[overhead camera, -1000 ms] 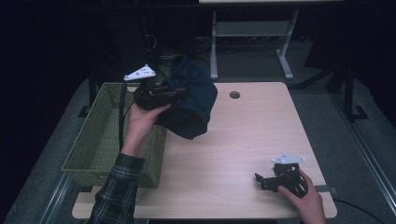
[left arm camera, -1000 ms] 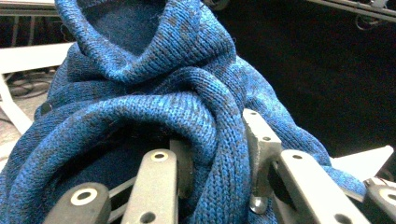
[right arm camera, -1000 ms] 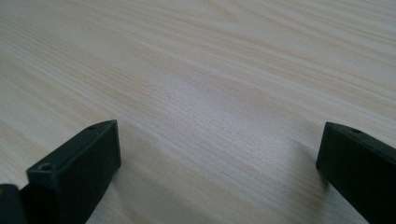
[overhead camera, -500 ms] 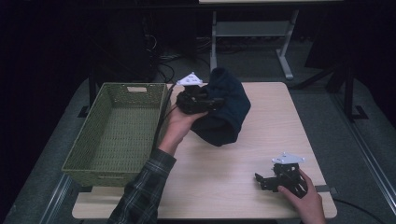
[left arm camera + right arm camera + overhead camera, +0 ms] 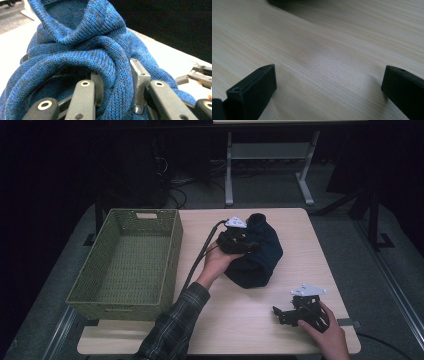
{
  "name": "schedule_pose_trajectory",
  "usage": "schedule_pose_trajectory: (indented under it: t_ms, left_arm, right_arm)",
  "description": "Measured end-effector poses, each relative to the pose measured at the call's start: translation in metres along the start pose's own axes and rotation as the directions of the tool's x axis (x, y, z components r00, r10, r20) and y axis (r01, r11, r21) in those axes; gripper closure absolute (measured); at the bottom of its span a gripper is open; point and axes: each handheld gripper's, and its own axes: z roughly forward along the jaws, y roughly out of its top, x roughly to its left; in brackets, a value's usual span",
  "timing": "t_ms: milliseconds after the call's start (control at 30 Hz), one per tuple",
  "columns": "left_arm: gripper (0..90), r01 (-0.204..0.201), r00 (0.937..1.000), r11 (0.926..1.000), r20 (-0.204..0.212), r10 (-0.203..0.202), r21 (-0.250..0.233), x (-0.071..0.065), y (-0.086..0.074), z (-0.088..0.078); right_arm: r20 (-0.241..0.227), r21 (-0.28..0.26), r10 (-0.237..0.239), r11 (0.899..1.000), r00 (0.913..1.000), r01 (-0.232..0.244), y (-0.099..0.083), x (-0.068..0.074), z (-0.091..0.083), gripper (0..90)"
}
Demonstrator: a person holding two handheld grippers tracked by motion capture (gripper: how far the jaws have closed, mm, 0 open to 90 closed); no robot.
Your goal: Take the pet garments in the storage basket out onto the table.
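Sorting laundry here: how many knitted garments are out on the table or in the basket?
1. A dark blue knitted garment lies bunched on the light wooden table, gripped by the left gripper. The green woven basket looks empty, though its near wall hides part of the floor.

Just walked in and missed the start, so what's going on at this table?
A person is working with a gripper in each hand. The left gripper is clamped on a fold of a dark blue knitted garment, which sits bunched on the wooden table to the right of a green woven basket. The basket has nothing in it. The right gripper rests on the table near the front right corner with its jaws open, holding nothing.
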Motion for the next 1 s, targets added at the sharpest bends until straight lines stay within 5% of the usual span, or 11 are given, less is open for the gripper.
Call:
schedule_pose_trajectory:
  t_ms: [367, 1000]
  left_arm:
    - [68.2, 0.012, 0.9999, 0.9962, -0.008, -0.011, 0.086, 0.006, -0.016, 0.045]
    - [46.7, -0.005, 0.9990, 0.9929, -0.044, 0.010, 0.119, 0.009, -0.017, 0.060]
  right_arm:
    - [0.001, -0.001, -0.006, 1.000, 1.0000, 0.006, 0.000, 0.000, 0.000, 0.0]
    - [-0.002, 0.002, -0.003, 1.000, 1.0000, 0.003, 0.000, 0.000, 0.000, 0.0]
